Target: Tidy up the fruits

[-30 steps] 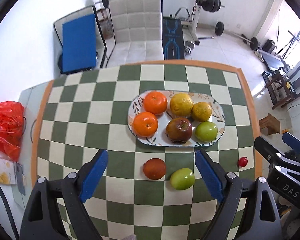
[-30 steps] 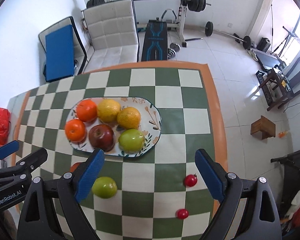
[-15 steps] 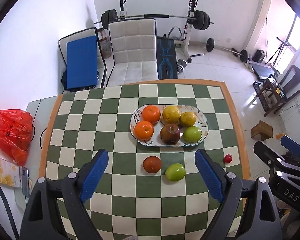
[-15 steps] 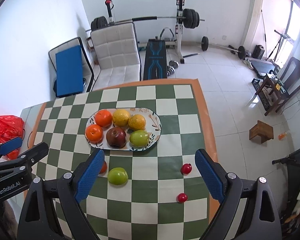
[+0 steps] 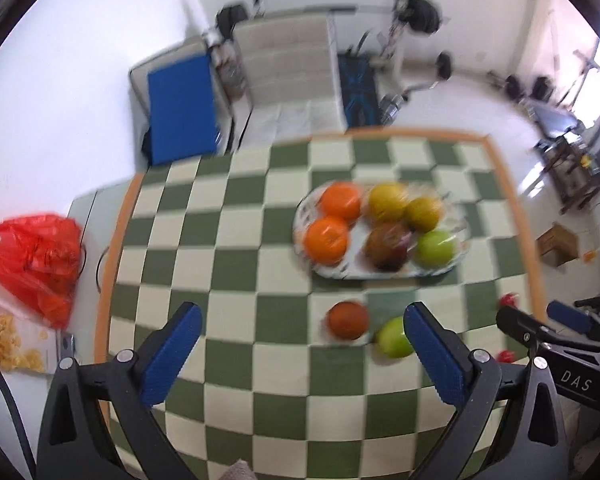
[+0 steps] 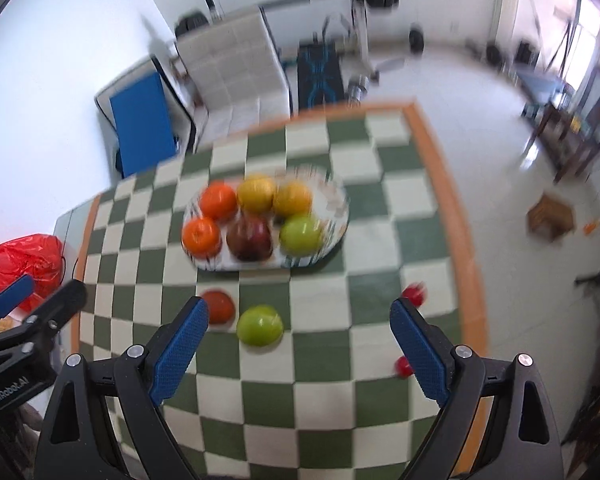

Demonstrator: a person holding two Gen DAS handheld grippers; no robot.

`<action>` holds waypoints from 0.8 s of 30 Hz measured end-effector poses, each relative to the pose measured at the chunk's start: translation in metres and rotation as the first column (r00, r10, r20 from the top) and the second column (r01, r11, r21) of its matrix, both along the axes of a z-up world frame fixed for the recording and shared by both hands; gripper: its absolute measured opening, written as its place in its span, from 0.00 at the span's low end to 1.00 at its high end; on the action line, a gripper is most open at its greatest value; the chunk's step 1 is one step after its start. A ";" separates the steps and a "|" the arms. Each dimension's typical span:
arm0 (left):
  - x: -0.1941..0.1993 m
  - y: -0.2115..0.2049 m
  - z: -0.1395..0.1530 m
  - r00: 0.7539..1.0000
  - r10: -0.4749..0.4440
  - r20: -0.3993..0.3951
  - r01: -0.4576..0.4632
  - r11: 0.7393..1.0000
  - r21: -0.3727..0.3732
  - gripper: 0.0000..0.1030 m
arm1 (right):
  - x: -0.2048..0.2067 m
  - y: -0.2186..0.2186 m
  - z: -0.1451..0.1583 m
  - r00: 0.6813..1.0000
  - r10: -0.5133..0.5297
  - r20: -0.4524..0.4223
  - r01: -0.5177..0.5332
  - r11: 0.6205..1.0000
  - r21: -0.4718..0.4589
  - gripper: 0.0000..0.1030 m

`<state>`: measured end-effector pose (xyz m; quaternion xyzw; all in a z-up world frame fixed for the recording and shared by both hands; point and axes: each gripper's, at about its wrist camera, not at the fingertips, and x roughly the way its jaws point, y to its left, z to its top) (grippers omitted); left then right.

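An oval floral plate (image 5: 458,260) (image 6: 338,216) on the checkered table holds two oranges, two yellow fruits, a dark red apple (image 5: 387,246) (image 6: 249,238) and a green apple. A loose red-orange fruit (image 5: 347,320) (image 6: 219,306) and a loose green apple (image 5: 394,338) (image 6: 259,325) lie in front of the plate. Small red fruits (image 6: 414,294) (image 6: 403,367) lie near the right edge. My left gripper (image 5: 300,354) is open and empty, high above the table. My right gripper (image 6: 298,348) is open and empty, also high above it. Both views are blurred.
The table (image 5: 172,216) has an orange border. A red plastic bag (image 5: 36,264) (image 6: 24,262) lies left of it. A white chair (image 5: 288,72) and a blue pad (image 5: 180,116) stand behind it, with gym equipment (image 6: 364,20) farther back.
Both views have shifted and blurred. The left view swung left, so the plate now sits right of centre. The right view tilted, with the fruits larger. Both grippers stay open.
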<state>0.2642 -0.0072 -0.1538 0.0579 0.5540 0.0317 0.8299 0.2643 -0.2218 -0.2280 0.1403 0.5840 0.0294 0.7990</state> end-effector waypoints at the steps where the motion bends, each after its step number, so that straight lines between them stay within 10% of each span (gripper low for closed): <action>1: 0.004 0.004 -0.011 1.000 0.012 -0.024 -0.012 1.000 -0.001 1.00 | 0.006 0.003 -0.020 0.999 0.005 -0.046 -0.004 1.000 0.028 0.91; 12: 0.045 0.036 -0.129 0.934 0.154 -0.324 -0.169 0.986 -0.018 1.00 | 0.050 0.063 -0.183 0.944 0.119 -0.309 -0.075 0.986 0.151 0.81; 17: 0.058 0.029 -0.147 0.919 0.134 -0.370 -0.168 0.984 -0.062 1.00 | 0.054 0.086 -0.200 0.933 0.193 -0.305 -0.153 0.977 0.151 0.64; 24: 0.067 0.004 -0.169 0.904 0.044 -0.425 -0.087 0.993 -0.083 1.00 | 0.038 0.068 -0.194 0.932 0.203 -0.301 -0.190 0.979 0.073 0.64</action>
